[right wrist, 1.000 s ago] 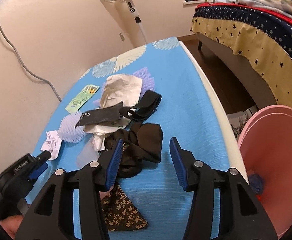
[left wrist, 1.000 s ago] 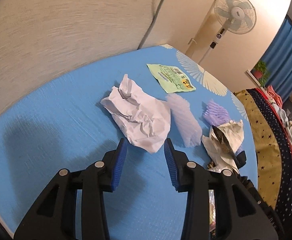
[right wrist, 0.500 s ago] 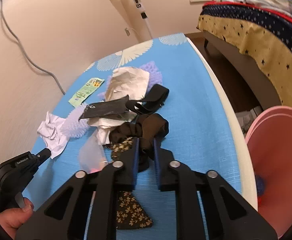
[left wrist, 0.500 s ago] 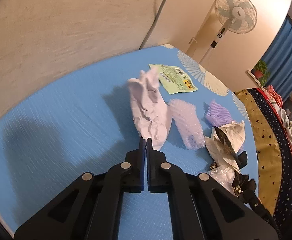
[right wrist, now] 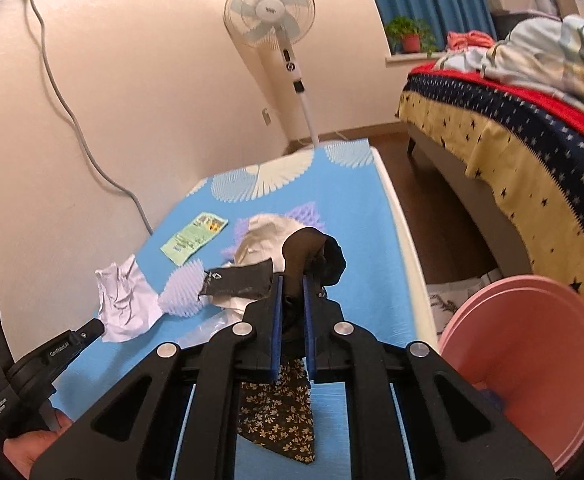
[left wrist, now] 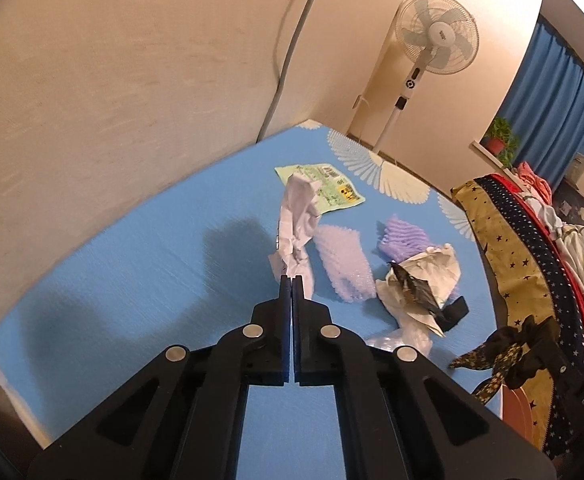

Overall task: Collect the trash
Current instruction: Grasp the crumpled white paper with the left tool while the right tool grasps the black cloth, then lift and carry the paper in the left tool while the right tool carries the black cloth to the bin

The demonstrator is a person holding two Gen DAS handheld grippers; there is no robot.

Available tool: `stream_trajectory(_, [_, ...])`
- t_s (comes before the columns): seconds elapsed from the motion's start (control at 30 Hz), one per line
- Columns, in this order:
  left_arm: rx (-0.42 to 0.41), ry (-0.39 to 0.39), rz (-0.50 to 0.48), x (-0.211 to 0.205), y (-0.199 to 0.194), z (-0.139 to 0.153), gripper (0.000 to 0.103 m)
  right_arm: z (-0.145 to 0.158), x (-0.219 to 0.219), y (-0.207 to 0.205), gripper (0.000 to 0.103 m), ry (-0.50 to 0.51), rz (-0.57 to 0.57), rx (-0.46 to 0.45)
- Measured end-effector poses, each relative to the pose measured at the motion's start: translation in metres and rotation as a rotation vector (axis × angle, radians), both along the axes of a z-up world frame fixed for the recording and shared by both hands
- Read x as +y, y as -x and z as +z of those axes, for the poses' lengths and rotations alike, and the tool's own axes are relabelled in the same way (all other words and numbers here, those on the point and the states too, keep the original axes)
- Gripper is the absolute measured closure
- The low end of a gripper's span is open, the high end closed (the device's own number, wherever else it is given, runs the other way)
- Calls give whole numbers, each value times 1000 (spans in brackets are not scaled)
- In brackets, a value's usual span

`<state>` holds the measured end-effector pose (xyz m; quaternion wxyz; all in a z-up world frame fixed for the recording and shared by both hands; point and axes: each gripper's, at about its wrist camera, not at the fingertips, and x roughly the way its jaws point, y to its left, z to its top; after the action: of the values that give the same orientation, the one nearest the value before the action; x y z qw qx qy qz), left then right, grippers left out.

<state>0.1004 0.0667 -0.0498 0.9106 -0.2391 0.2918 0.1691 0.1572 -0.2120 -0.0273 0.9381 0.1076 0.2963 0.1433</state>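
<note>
Both tools are loaded at this moment. The left hand-held gripper (left wrist: 292, 280) is clenched on the lower edge of a crumpled white sheet of paper (left wrist: 297, 216), which stands up from the pads and appears lifted off the blue counter with white fan-shaped prints (left wrist: 132, 280). The right hand-held gripper (right wrist: 292, 284) is clamped around a black fabric piece with a gold floral-print tail (right wrist: 311, 252); the bunched dark end rises above the pads and the printed tail hangs beneath them. Left on the counter are a green printed paper wrapper (right wrist: 194, 237), a white foam net sleeve (left wrist: 341, 260), a purple foam net sleeve (left wrist: 403, 238), a crumpled cream paper wrapping (left wrist: 435, 276) with a black foil packet (right wrist: 238, 282) lying on it, and a clear plastic piece beside them. A pink round plastic bin (right wrist: 531, 360) stands on the floor just beyond the counter's right edge, close to the right tool. The step in hand is judged to be the carry after pickup. The next move calls for bringing each load over the bin's mouth before releasing; the dangling fabric tail could catch the rim, and the left tool has the longer traverse across the remaining litter.
</note>
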Motion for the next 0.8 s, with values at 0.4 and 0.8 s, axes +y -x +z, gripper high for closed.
stream_trajectory(0.4, [-60,-38,-43,-12,37,28,103,40,-18,45,93,43,-24,-97])
stream_trajectory(0.8, [-98,-91,-124,-38,58,45,103,58,-35,73,93,86,-60,-147])
